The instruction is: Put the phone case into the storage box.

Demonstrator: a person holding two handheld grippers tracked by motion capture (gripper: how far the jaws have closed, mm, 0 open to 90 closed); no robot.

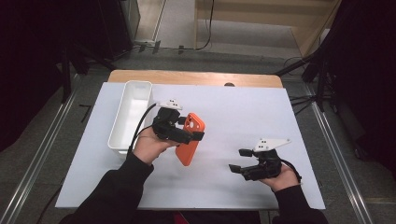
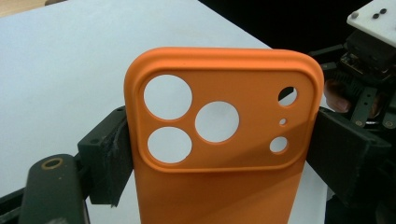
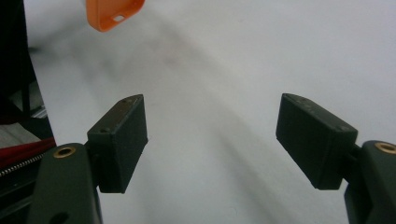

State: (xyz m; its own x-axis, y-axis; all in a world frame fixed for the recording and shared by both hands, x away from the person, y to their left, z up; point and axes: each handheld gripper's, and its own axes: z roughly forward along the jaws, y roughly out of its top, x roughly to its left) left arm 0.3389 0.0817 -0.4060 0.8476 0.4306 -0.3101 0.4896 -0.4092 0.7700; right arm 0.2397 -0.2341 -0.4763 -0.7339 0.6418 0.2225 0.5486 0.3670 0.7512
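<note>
- The orange phone case [image 2: 219, 154] sits squeezed between the two jaws of the left gripper [image 1: 189, 130], which press on its long side edges just below the camera cutout block; it is held up off the white table [image 1: 243, 112], with its lower end hanging towards the person.
- Handling, as a judgement — it looks light, a thin empty shell of soft matte rubber or silicone, so it should flex rather than crack and is unlikely to slip against the pads.
- Being hollow, it may bow inward if squeezed hard; a grip across the side walls, as here, looks sound, and the stiffer raised frame around the lens holes is the firmest part to clamp beside.
- Looks: bright orange, rounded corners, a raised rectangular panel with three large round holes and three small ones — the white surface shows through them.
- The right gripper [image 1: 243, 161] has its jaws standing wide with nothing between them, held low over bare table; from there, a corner of the case [image 3: 114, 14] shows beyond the jaws, up and to their left, well apart.
- A white bin [image 1: 130, 116] stands just beside the left hand.
</note>
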